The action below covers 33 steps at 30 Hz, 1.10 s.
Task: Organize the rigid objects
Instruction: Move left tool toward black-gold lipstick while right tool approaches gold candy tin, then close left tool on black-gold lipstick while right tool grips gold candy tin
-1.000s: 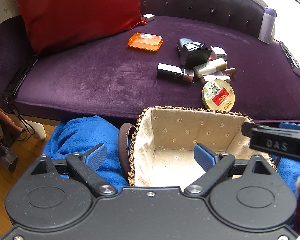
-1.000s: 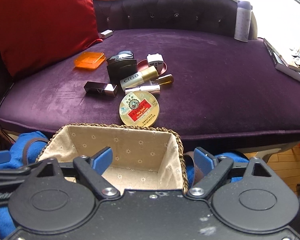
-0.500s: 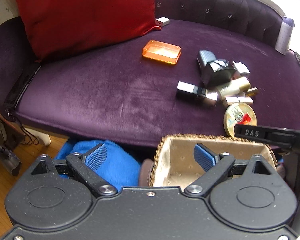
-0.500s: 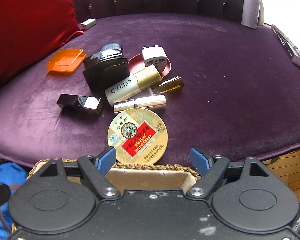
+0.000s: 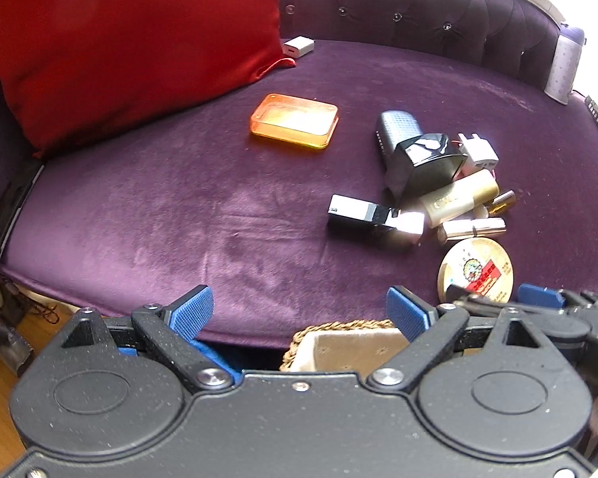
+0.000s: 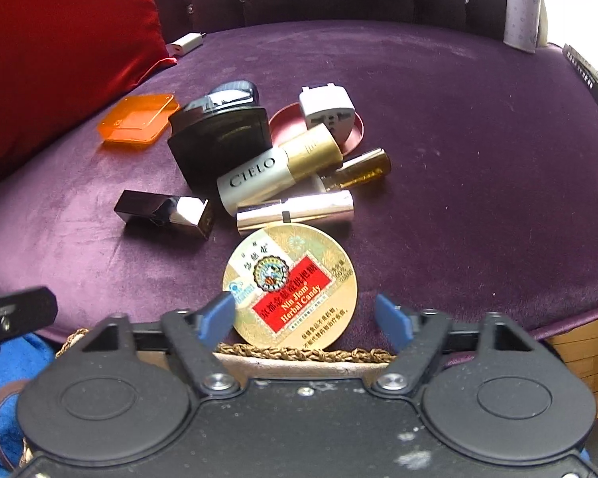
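Right gripper (image 6: 305,318) wide open, holding nothing, hovering over the basket (image 6: 303,354) rim, blue fingers (image 6: 217,314) flanking the near edge of the round tin (image 6: 291,285). Tin flat on the purple sofa (image 6: 458,159), just beyond the basket, just in front of the pink tube (image 6: 295,211). Left gripper (image 5: 299,312) also wide open and empty, well left of the tin (image 5: 476,273), over the sofa's front edge.

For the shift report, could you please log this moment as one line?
right gripper: open, nearing candy tin | left gripper: open, idle | basket: below
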Each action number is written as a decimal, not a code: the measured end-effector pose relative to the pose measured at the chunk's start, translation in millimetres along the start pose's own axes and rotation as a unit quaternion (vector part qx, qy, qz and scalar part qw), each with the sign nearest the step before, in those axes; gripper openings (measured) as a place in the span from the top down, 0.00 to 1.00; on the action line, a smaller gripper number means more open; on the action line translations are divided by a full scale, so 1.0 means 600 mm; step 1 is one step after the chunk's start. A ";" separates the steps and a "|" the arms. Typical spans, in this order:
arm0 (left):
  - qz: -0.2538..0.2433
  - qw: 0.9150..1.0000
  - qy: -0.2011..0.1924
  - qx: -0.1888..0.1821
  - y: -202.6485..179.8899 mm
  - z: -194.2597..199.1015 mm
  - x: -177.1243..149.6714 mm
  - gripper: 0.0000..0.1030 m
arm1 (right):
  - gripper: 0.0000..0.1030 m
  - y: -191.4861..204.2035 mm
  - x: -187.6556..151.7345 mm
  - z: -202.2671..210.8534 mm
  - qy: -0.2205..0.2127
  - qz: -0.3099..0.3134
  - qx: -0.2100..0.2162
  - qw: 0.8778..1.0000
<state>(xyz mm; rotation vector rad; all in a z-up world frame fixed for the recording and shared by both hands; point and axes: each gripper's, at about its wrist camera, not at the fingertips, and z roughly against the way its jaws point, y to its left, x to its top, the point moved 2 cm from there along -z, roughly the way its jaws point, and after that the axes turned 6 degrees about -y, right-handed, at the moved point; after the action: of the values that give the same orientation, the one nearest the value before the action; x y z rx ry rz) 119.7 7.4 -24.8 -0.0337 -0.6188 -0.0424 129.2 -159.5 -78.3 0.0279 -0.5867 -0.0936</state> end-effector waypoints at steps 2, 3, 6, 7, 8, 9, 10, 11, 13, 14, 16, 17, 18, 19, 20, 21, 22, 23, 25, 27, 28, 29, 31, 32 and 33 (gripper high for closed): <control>0.001 1.000 0.002 -0.003 -0.001 -0.003 0.000 0.12 | 0.17 0.001 -0.004 -0.003 0.002 -0.003 0.009 1.000; -0.001 1.000 0.005 -0.003 -0.002 -0.006 0.001 0.12 | 0.15 0.005 -0.005 -0.005 0.003 0.000 0.010 1.000; -0.012 1.000 0.008 -0.001 -0.008 -0.015 0.003 0.12 | 0.13 0.022 -0.009 -0.012 -0.002 0.029 -0.005 1.000; -0.016 1.000 0.008 -0.002 -0.010 -0.017 0.005 0.12 | 0.13 0.026 -0.010 -0.015 -0.004 0.040 -0.011 0.999; -0.021 1.000 0.007 -0.002 -0.014 -0.021 0.007 0.12 | 0.18 0.029 -0.011 -0.017 -0.008 0.050 -0.020 0.999; -0.025 1.000 0.007 -0.003 -0.018 -0.025 0.010 0.11 | 0.20 0.030 -0.011 -0.016 -0.014 0.056 -0.020 0.998; -0.029 1.000 0.006 -0.005 -0.021 -0.029 0.012 0.11 | 0.26 0.028 -0.010 -0.014 -0.017 0.058 -0.013 0.998; -0.032 0.999 0.005 -0.008 -0.025 -0.034 0.015 0.11 | 0.26 0.026 -0.007 -0.012 -0.019 0.056 -0.013 0.998; -0.041 0.999 0.002 -0.012 -0.035 -0.044 0.022 0.11 | 0.27 0.013 -0.003 -0.009 -0.026 0.041 -0.023 0.999; -0.045 0.999 0.000 -0.013 -0.040 -0.049 0.026 0.11 | 0.26 0.004 0.000 -0.009 -0.032 0.034 -0.037 0.998; -0.059 0.998 -0.005 -0.018 -0.052 -0.061 0.034 0.11 | 0.26 -0.022 0.006 -0.008 -0.039 0.016 -0.050 0.998; -0.066 0.998 -0.006 -0.021 -0.059 -0.068 0.036 0.11 | 0.26 -0.035 0.009 -0.008 -0.039 0.002 -0.051 0.998; -0.073 0.997 -0.005 -0.026 -0.066 -0.076 0.040 0.11 | 0.26 -0.047 0.011 -0.009 -0.037 -0.014 -0.050 0.998; -0.079 0.996 -0.004 -0.031 -0.072 -0.083 0.042 0.11 | 0.26 -0.058 0.013 -0.009 -0.036 -0.031 -0.048 0.998; -0.083 0.996 -0.003 -0.036 -0.076 -0.088 0.044 0.11 | 0.26 -0.066 0.015 -0.011 -0.036 -0.043 -0.048 0.997; -0.087 0.995 -0.003 -0.042 -0.081 -0.093 0.046 0.11 | 0.26 -0.070 0.016 -0.011 -0.036 -0.050 -0.047 0.997; -0.091 0.995 -0.003 -0.045 -0.085 -0.097 0.048 0.11 | 0.26 -0.072 0.016 -0.011 -0.037 -0.053 -0.046 0.997; -0.094 0.995 -0.003 -0.045 -0.088 -0.101 0.049 0.11 | 0.26 -0.072 0.016 -0.011 -0.038 -0.053 -0.047 0.997; -0.098 0.994 0.000 -0.039 -0.093 -0.109 0.052 0.11 | 0.26 -0.072 0.014 -0.012 -0.040 -0.049 -0.051 0.997; -0.100 0.994 0.006 -0.035 -0.092 -0.121 0.054 0.11 | 0.25 -0.071 0.015 -0.012 -0.040 -0.049 -0.050 0.997; -0.100 0.994 0.010 -0.035 -0.090 -0.126 0.055 0.11 | 0.25 -0.071 0.015 -0.013 -0.039 -0.048 -0.050 0.997; -0.099 0.994 0.011 -0.035 -0.089 -0.129 0.055 0.11 | 0.25 -0.071 0.015 -0.014 -0.039 -0.046 -0.051 0.997; -0.103 0.994 0.013 -0.033 -0.088 -0.134 0.054 0.10 | 0.25 -0.069 0.013 -0.016 -0.039 -0.044 -0.053 0.997; -0.106 0.994 0.014 -0.033 -0.088 -0.137 0.053 0.10 | 0.25 -0.067 0.013 -0.018 -0.039 -0.042 -0.054 0.997; -0.107 0.994 0.015 -0.032 -0.089 -0.139 0.053 0.11 | 0.25 -0.066 0.013 -0.020 -0.039 -0.040 -0.055 0.997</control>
<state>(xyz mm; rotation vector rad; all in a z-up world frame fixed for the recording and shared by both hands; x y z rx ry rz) 191.1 -50.8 -73.5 -0.0290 -0.5896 -0.2711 139.3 -199.9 -86.1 -0.0601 -0.6574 -0.2064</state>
